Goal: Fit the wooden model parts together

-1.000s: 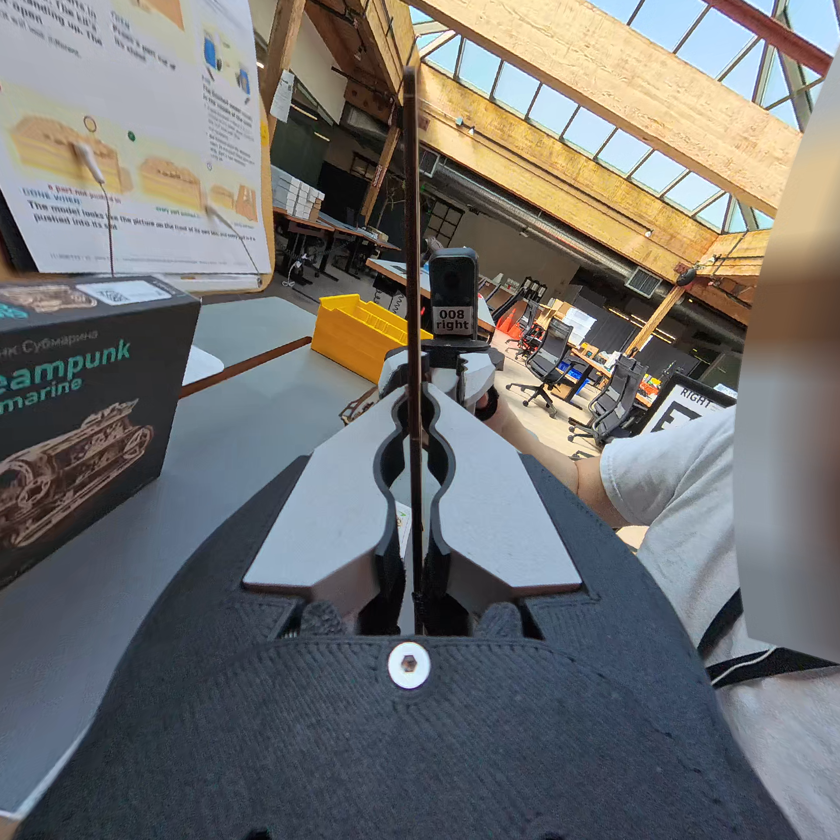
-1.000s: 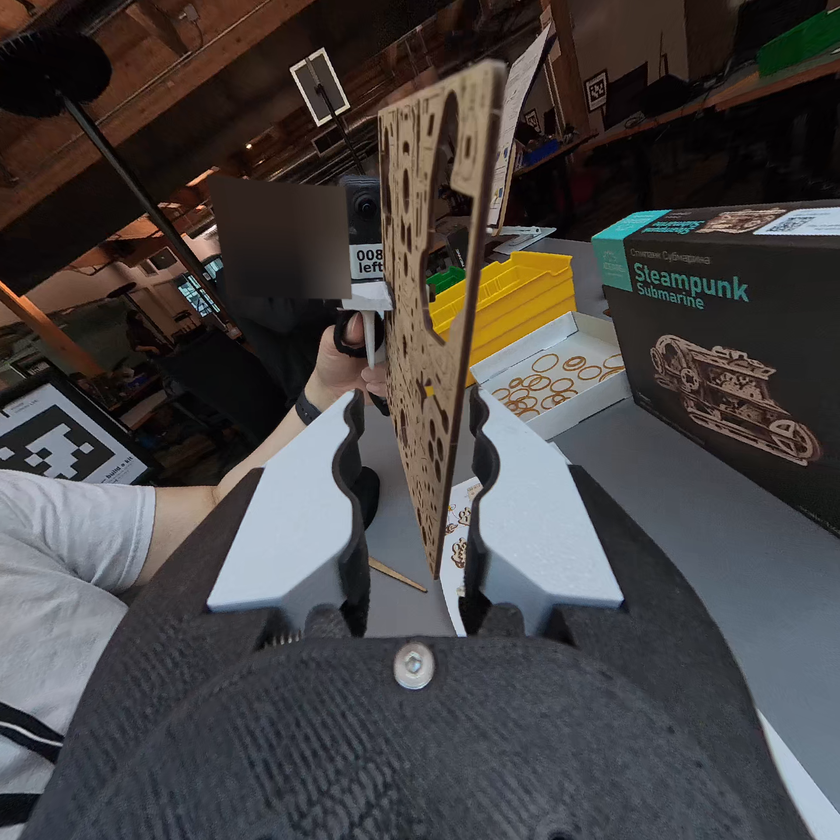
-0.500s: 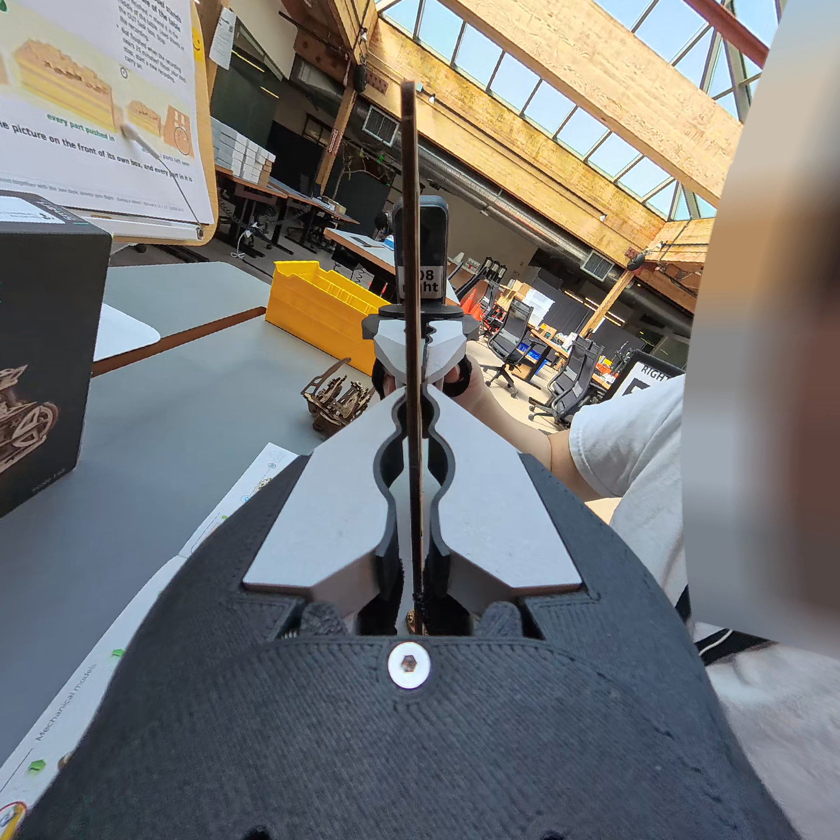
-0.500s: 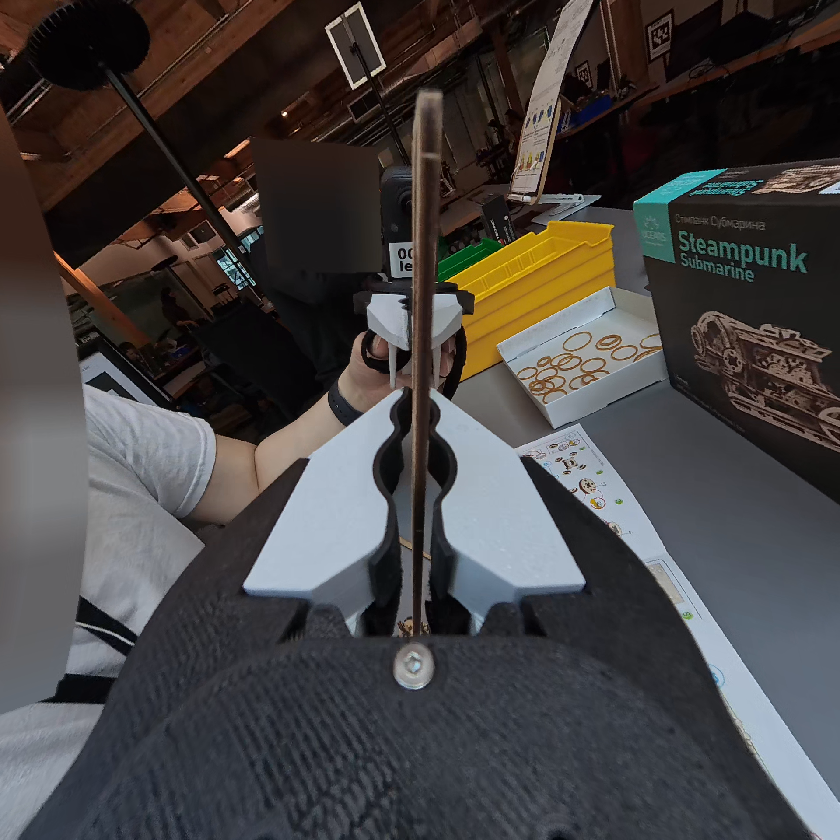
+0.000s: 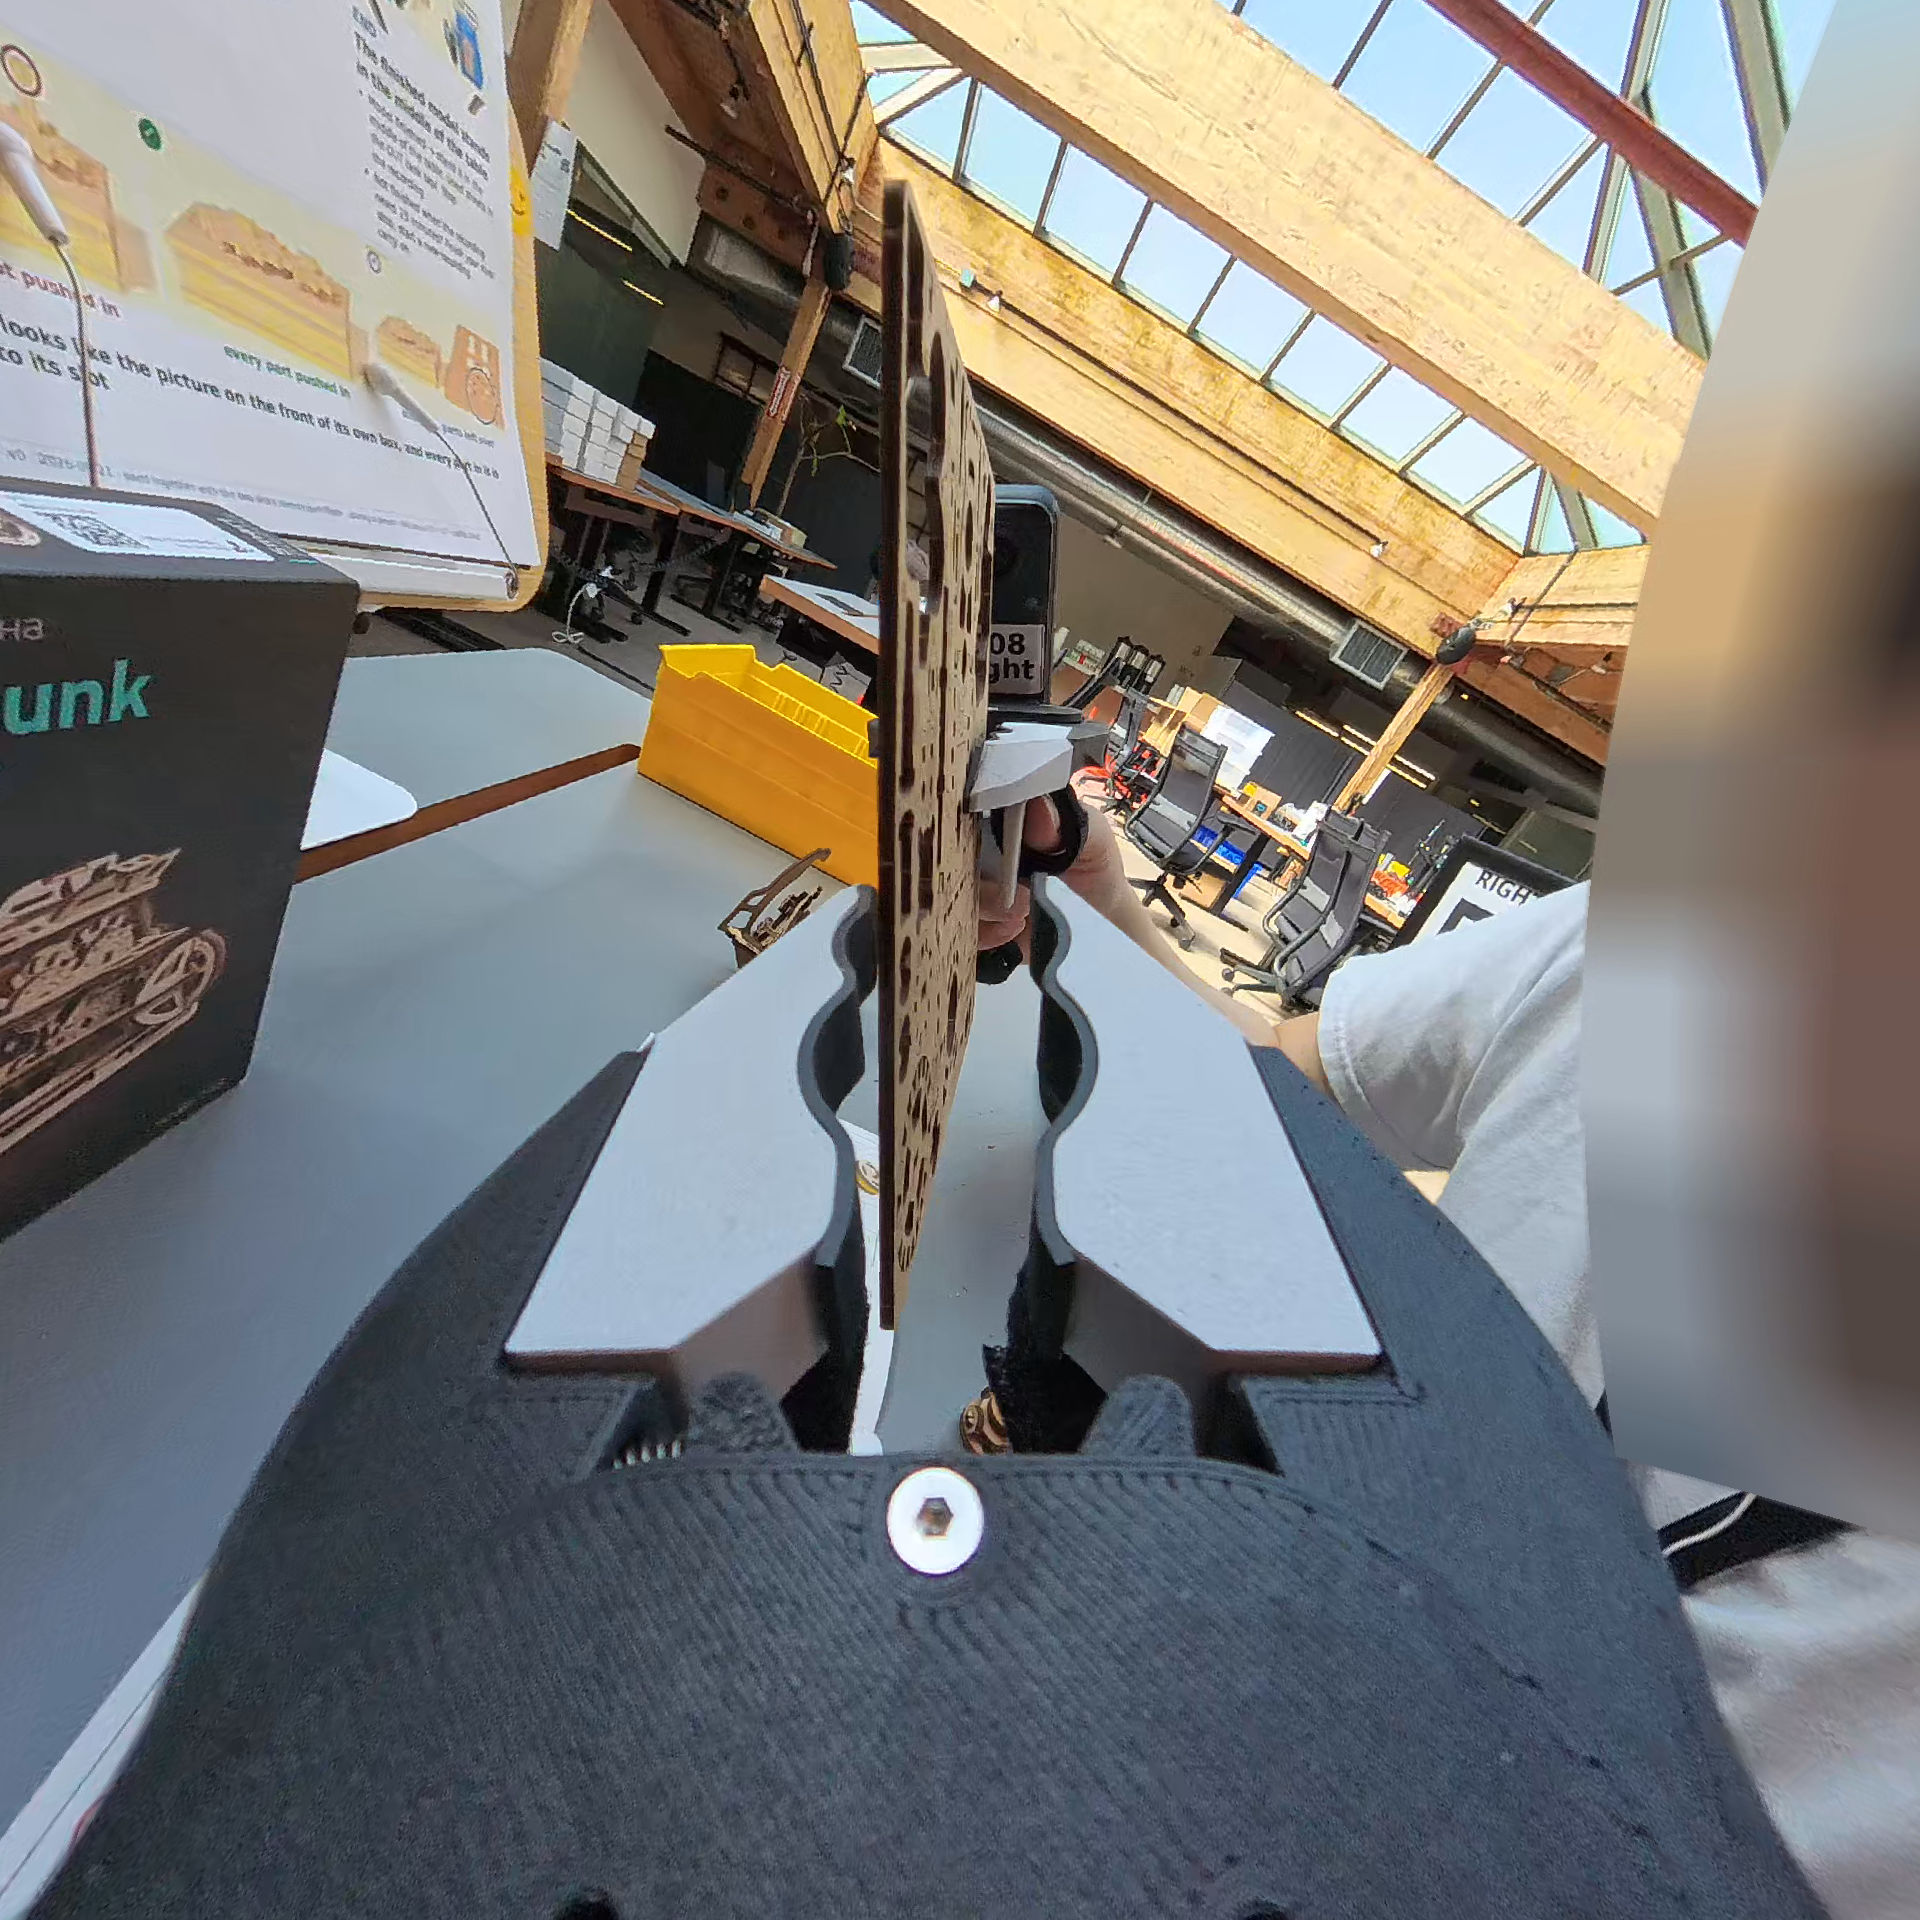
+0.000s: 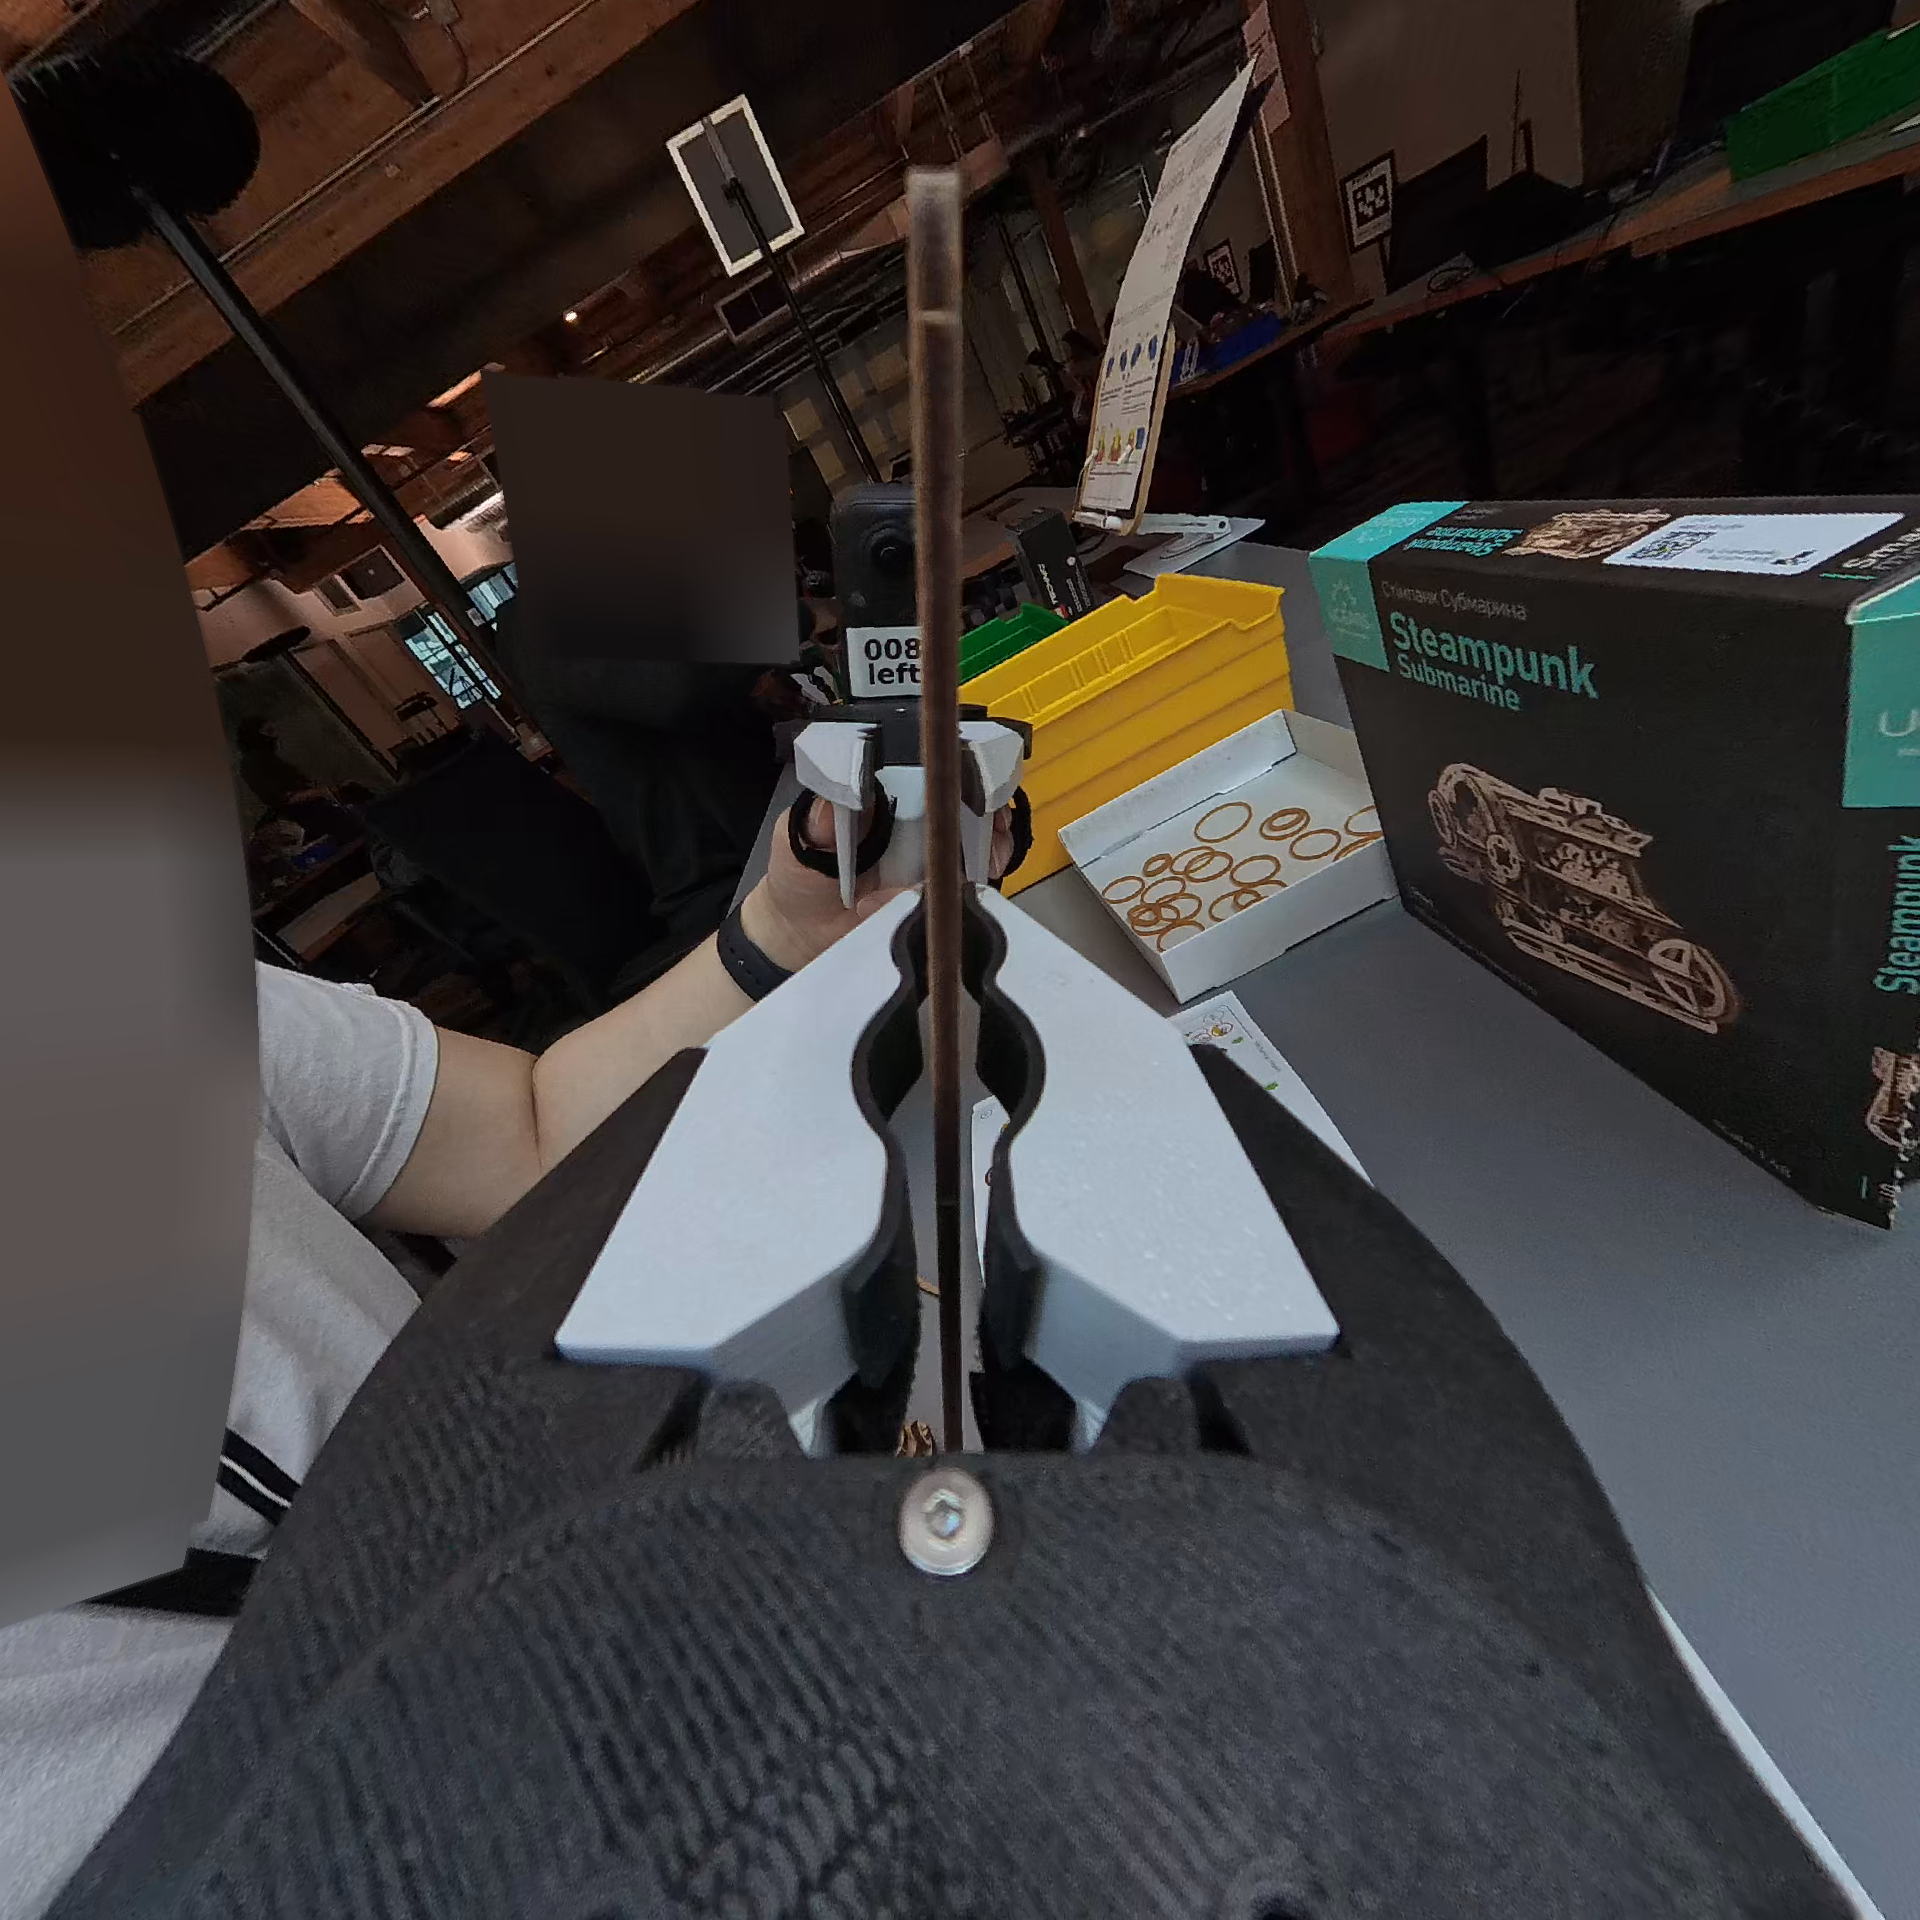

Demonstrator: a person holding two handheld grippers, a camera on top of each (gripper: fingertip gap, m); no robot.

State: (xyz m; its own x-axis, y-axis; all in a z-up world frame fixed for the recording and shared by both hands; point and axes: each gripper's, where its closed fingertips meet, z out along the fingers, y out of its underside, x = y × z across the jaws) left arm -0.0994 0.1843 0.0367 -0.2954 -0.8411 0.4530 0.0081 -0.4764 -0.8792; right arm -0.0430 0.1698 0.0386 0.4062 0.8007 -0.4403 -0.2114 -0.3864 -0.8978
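Note:
A thin laser-cut wooden parts sheet point(image 5: 930, 727) stands upright in the air above the grey table. My right gripper point(image 6: 943, 914) is shut on the sheet point(image 6: 938, 623), which shows edge-on in the right wrist view. My left gripper point(image 5: 948, 914) is open; the sheet stands between its fingers, nearer the left one, with a clear gap to the right finger. The right gripper point(image 5: 1023, 769) shows behind the sheet in the left wrist view. The left gripper point(image 6: 899, 790) shows open beyond the sheet in the right wrist view. A small part-built wooden model point(image 5: 774, 914) sits on the table.
A black model kit box point(image 6: 1621, 831) stands on the table, and also shows in the left wrist view point(image 5: 135, 883). A yellow bin point(image 6: 1132, 696), a white tray of rubber bands point(image 6: 1236, 873) and a paper instruction sheet point(image 6: 1236, 1039) lie nearby. An instruction board point(image 5: 260, 260) stands behind. The person sits close. The grippers' ends are close to 7 cm from one another.
One second ago the left gripper held the sheet and the right was open. The right closed on it, then the left opened. The sheet now rests in the right gripper only.

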